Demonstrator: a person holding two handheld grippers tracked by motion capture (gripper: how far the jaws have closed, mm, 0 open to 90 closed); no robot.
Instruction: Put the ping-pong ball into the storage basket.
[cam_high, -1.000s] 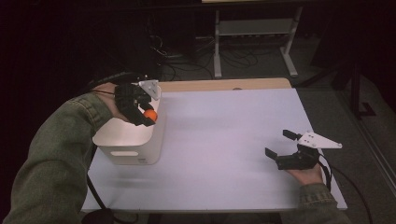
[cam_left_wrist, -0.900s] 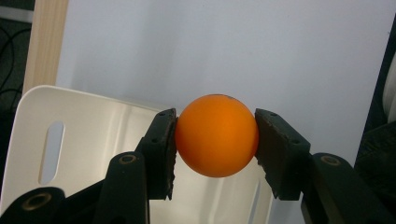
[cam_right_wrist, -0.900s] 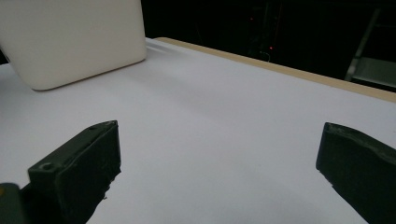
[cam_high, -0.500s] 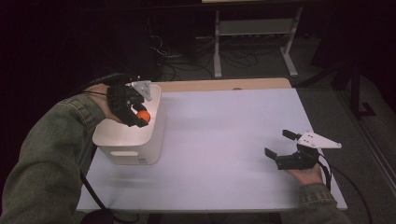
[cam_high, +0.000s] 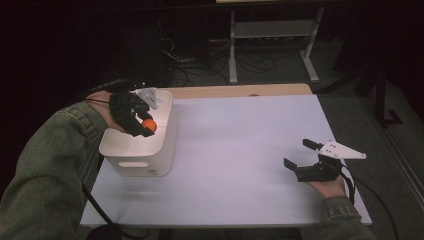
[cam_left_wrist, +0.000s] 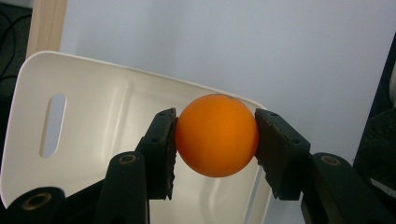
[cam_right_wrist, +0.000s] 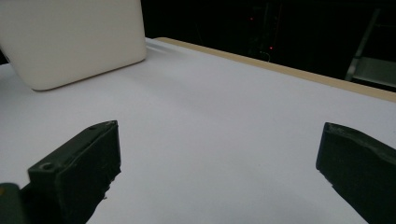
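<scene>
left hand-held gripper (cam_high: 145, 125) clamps orange ball (cam_left_wrist: 216, 135) above white bin (cam_high: 120, 150); right hand-held gripper (cam_high: 299, 155) rests agape on table (cam_high: 240, 150).

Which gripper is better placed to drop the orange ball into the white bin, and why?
Left. The left gripper already clamps the orange ball directly over the open white bin. The right gripper rests open across the table, holding nothing.
</scene>
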